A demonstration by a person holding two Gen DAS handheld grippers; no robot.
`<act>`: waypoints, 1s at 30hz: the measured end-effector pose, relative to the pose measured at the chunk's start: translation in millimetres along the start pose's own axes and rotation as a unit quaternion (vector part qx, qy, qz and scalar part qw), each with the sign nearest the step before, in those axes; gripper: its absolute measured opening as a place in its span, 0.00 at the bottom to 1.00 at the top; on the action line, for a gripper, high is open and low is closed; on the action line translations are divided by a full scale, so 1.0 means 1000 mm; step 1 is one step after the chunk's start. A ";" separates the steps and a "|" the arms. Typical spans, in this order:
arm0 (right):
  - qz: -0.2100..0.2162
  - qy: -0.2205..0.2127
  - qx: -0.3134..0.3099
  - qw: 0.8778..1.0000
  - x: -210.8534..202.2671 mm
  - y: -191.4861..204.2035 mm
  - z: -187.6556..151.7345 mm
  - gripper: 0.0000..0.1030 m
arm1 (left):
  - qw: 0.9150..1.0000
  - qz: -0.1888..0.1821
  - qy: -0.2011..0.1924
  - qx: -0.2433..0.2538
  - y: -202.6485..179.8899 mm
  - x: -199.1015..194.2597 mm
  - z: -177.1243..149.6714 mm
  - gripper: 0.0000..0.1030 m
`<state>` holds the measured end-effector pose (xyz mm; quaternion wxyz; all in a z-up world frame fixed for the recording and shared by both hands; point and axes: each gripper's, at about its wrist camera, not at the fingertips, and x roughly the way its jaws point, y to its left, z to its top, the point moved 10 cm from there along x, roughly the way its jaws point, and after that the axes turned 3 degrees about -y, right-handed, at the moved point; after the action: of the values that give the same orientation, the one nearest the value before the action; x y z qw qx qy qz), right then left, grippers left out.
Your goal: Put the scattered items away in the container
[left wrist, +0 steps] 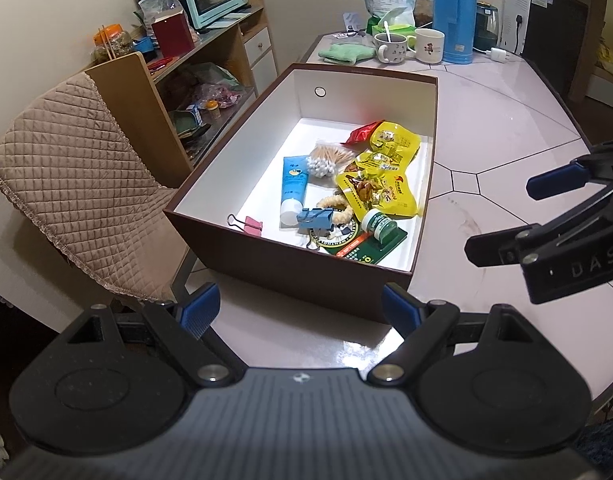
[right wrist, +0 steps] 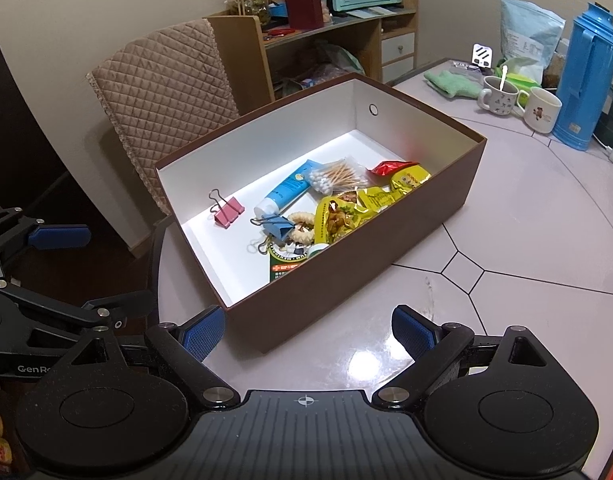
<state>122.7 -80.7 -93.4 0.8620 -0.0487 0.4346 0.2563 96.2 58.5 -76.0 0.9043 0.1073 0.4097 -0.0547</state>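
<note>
**Both tongs empty, everything already in the box**

Your left tongs stand wide open with nothing between the blue pads, hovering over the near edge of the surface, just short of the brown box. Your right tongs are spread just as wide and just as empty, poised off the box's near corner.

The loose items all lie inside the box, crowded toward its near end. No stray item shows on the bare surface around it, so the tidying looks finished or close to it; the mugs, blue flask and green cloth at the far edge look like household things rather than part of the job.

If you do shift anything, expect light, easy loads:
- The yellow snack packets are soft, crinkly and slick; pinch a sealed edge, not the puffed middle.
- The blue tube is squashy; take it across the body near the cap.
- The cotton swab bag is limp film, so grip a bunched corner.
- The pink binder clip and blue binder clip are stiff and small; close on the folded body, since the wire loops would likely swivel.
- The small green-labelled jar is rigid and round, so it may roll out of a shallow grip.
</note>
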 end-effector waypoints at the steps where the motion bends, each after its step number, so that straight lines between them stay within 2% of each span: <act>1: 0.001 0.000 -0.001 1.000 0.001 0.000 0.001 0.90 | 1.000 0.002 0.000 0.000 0.000 0.000 0.000 0.83; 30: 0.022 0.016 -0.023 0.999 0.032 -0.026 0.028 0.90 | 0.999 0.028 0.010 -0.027 0.001 0.032 0.025 0.83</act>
<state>171.3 -81.6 -104.1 0.8478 -0.0630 0.4433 0.2841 135.7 53.1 -84.5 0.9037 0.0947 0.4172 -0.0175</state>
